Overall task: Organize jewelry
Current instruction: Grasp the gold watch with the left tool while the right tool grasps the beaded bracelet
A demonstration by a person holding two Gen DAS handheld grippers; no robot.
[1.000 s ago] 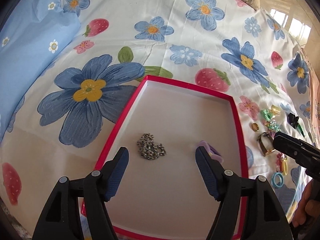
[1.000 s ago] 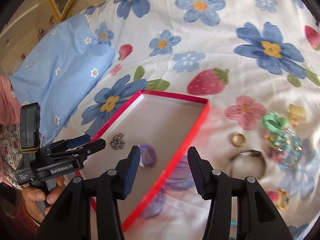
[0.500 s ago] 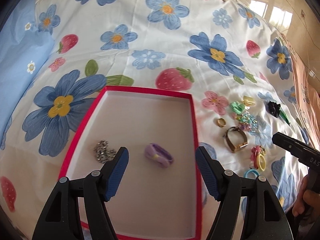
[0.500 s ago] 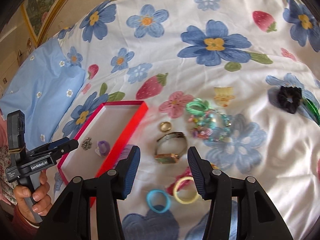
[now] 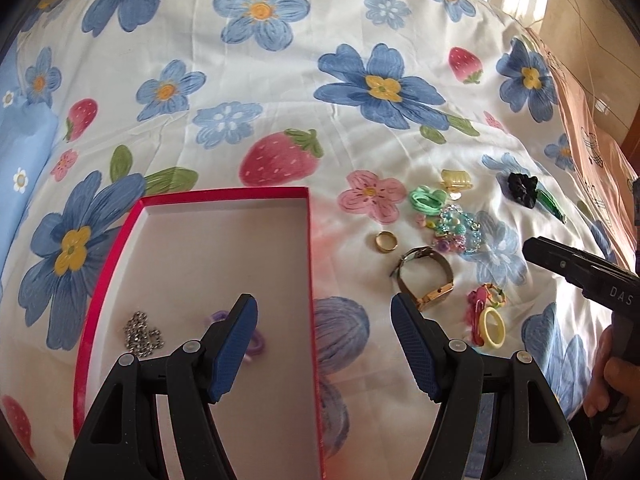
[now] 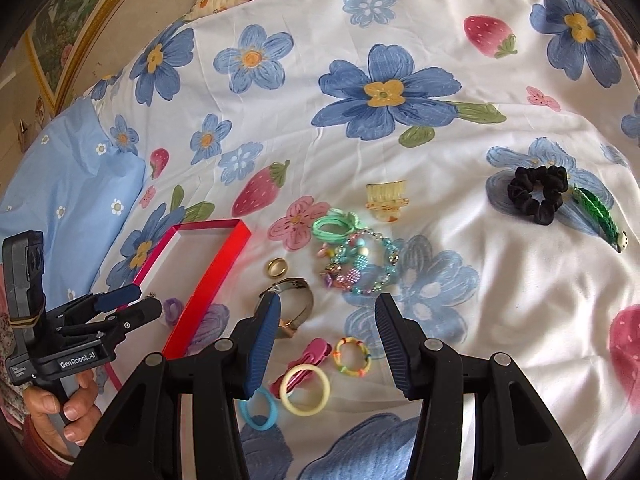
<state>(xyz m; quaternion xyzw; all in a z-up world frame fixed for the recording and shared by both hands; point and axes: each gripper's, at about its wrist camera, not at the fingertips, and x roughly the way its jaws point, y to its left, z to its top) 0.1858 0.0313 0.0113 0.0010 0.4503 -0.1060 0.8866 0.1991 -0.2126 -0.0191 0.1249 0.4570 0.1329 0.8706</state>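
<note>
A red-rimmed box (image 5: 309,240) (image 6: 218,272) lies on the flowered bedsheet. In it are a silver chain (image 5: 142,334) and a purple hair tie (image 5: 256,340) (image 6: 173,309). My left gripper (image 5: 324,336) (image 6: 132,306) is open and empty over the box's right edge. My right gripper (image 6: 326,340) is open and empty above loose jewelry: a gold ring (image 6: 277,268) (image 5: 386,241), a watch (image 6: 292,300) (image 5: 426,276), a beaded bracelet (image 6: 362,266), a yellow ring tie (image 6: 305,389), a pink clip (image 6: 308,356) and a multicolour band (image 6: 352,356).
A black scrunchie (image 6: 538,192) and a green leaf clip (image 6: 598,216) lie to the right. A yellow claw clip (image 6: 387,196) and green hair ties (image 6: 334,227) lie behind the bracelet. A blue tie (image 6: 258,408) lies near. A blue pillow (image 6: 68,184) is at the left.
Both grippers have swung right, away from the box toward the loose jewelry pile. The purple hair tie stays in the box beside the chain. Both stay open.
</note>
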